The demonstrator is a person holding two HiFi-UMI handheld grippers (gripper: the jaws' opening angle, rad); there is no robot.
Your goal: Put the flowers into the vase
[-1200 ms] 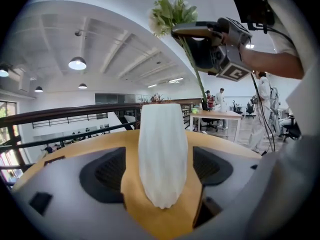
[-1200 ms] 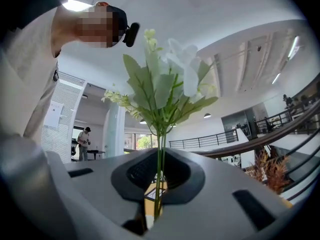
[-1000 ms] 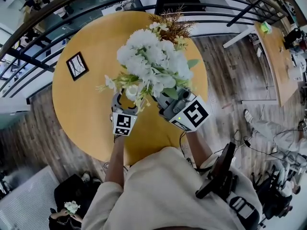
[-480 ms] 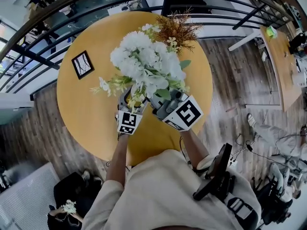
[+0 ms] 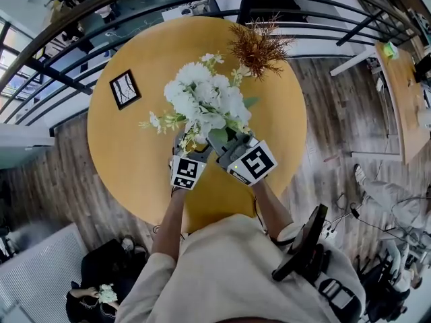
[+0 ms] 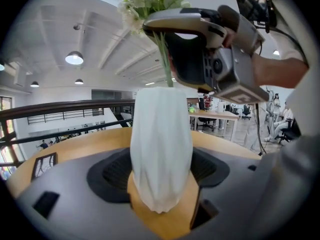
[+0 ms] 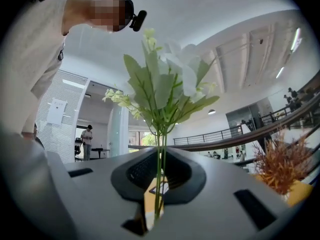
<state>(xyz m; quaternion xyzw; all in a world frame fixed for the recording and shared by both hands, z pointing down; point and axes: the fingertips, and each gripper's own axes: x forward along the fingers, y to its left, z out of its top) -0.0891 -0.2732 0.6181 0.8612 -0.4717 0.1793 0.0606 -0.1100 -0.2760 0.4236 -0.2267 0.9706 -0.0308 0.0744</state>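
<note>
A bunch of white flowers [image 5: 202,103] with green leaves stands over the round table, its thin stems [image 7: 160,149] pinched in my right gripper [image 7: 159,184], which is shut on them. In the left gripper view the stems [image 6: 164,59] run down from the right gripper [image 6: 210,54] to the mouth of a white faceted vase [image 6: 161,149]. The vase stands upright on the table between the pads of my left gripper [image 6: 162,170]. Those jaws have just been closing with the vase between them and now hold its sides. The bouquet hides the vase in the head view.
The round yellow table [image 5: 135,160] also carries a small dark picture frame [image 5: 125,89] at the left and a dried orange-brown plant [image 5: 259,44] at the far side. A black railing [image 5: 81,19] runs behind the table. Wooden floor lies to the right.
My right gripper has sunk with the bouquet, so the flowers sit lower over the table and the dried plant behind them shows in full. The left gripper has stayed put.
</note>
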